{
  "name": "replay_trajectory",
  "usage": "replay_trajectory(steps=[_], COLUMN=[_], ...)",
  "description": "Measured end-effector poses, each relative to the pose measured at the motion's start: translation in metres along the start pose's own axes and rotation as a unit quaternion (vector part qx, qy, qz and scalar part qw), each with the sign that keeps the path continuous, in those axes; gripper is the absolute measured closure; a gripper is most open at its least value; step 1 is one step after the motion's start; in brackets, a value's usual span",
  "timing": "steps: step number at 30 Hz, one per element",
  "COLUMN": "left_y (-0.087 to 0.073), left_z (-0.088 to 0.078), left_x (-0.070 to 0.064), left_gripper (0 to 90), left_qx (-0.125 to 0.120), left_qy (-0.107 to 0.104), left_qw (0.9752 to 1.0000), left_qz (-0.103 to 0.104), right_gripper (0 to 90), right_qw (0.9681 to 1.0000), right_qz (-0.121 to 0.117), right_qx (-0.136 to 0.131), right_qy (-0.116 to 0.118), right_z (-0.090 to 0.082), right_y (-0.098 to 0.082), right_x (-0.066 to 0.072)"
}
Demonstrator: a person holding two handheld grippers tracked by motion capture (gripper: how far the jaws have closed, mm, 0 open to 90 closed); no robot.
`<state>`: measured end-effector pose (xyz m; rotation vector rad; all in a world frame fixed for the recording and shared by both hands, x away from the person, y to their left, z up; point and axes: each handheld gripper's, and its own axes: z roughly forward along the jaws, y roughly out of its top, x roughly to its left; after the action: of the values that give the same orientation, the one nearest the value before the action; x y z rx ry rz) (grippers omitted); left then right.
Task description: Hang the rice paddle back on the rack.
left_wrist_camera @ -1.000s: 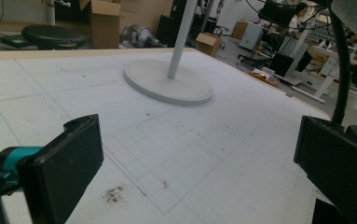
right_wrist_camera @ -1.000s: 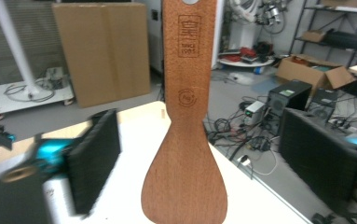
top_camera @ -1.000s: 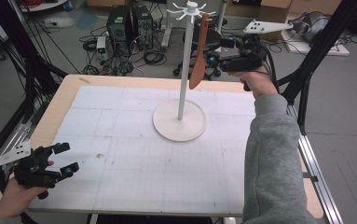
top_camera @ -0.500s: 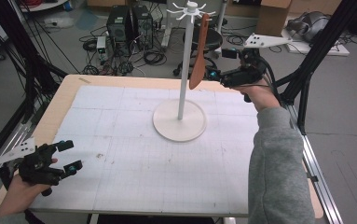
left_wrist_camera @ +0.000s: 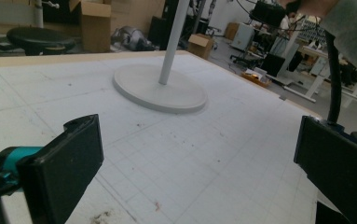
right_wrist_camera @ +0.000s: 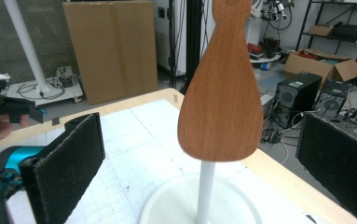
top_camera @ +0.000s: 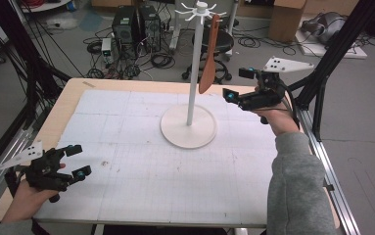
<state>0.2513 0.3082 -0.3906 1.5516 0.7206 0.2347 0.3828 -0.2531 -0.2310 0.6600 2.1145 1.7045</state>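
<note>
On stand: wooden spatula hanging, no legible writing.

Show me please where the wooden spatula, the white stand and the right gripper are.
wooden spatula [right_wrist_camera: 220,109]: right gripper view, middle of its blade.
white stand [top_camera: 188,129]: high view, its round base.
right gripper [top_camera: 238,84]: high view, midway between its fingertips.

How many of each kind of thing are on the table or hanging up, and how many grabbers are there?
White stand with hooks: 1
Wooden spatula hanging from the stand: 1
Grippers: 2, the left gripper and the right gripper, both open
Total: 4
</note>
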Motion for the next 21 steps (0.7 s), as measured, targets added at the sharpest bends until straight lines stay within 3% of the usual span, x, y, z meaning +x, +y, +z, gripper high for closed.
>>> replay_trajectory(steps=[5, 21], left_y=[0.002, 0.007], left_z=[0.003, 0.007], left_x=[0.001, 0.002], left_gripper=[1.8, 1.8], left_qx=[-0.005, -0.010], left_qy=[0.001, -0.006], left_qw=[1.0000, 0.9999], left_qz=[-0.004, 0.000], right_gripper=[0.0, 0.0], right_qw=[0.9999, 0.9999], right_qz=[-0.001, 0.013], right_qx=[0.010, 0.004], right_qy=[0.005, 0.009], right_z=[-0.003, -0.015], right_y=[-0.010, -0.041], right_x=[0.004, 0.012])
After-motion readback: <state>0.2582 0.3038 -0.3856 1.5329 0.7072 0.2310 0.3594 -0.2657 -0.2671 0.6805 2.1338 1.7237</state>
